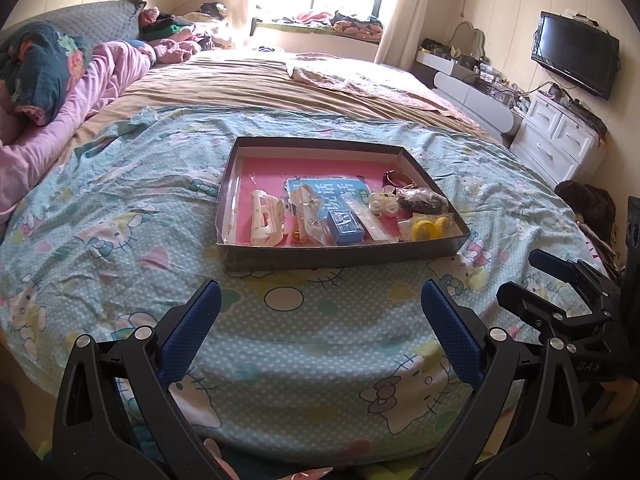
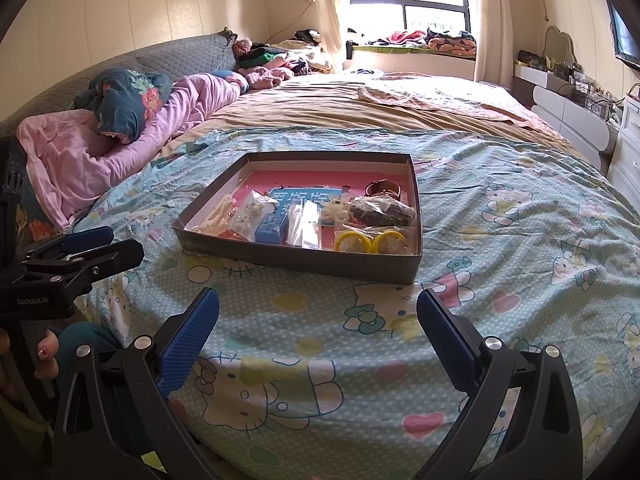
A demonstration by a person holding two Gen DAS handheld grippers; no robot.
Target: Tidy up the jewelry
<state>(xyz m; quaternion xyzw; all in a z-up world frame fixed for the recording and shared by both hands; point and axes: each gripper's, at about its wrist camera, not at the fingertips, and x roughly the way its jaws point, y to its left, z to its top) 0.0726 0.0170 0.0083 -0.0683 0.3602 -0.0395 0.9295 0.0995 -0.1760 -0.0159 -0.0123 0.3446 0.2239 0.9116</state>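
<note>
A shallow dark box (image 1: 336, 256) (image 2: 296, 258) with a pink floor lies on the cartoon-print bed cover. Inside it are a white hair claw (image 1: 266, 218), a small blue box (image 1: 345, 229) (image 2: 271, 227), clear plastic bags (image 2: 304, 222), yellow rings in a bag (image 1: 430, 229) (image 2: 370, 242), a dark beaded piece (image 1: 424, 202) (image 2: 382, 208) and a brown bangle (image 2: 384, 189). My left gripper (image 1: 320, 300) hangs open just short of the box's near wall, nothing between its blue pads. My right gripper (image 2: 318, 308) is open too, below the box, empty.
Pink and blue bedding (image 1: 60, 92) is piled at the left. A white dresser (image 1: 556, 136) and a wall TV (image 1: 576, 54) stand at the right. The other gripper shows at each view's edge (image 1: 560, 296) (image 2: 76, 260). A hand (image 2: 44, 356) holds the left one.
</note>
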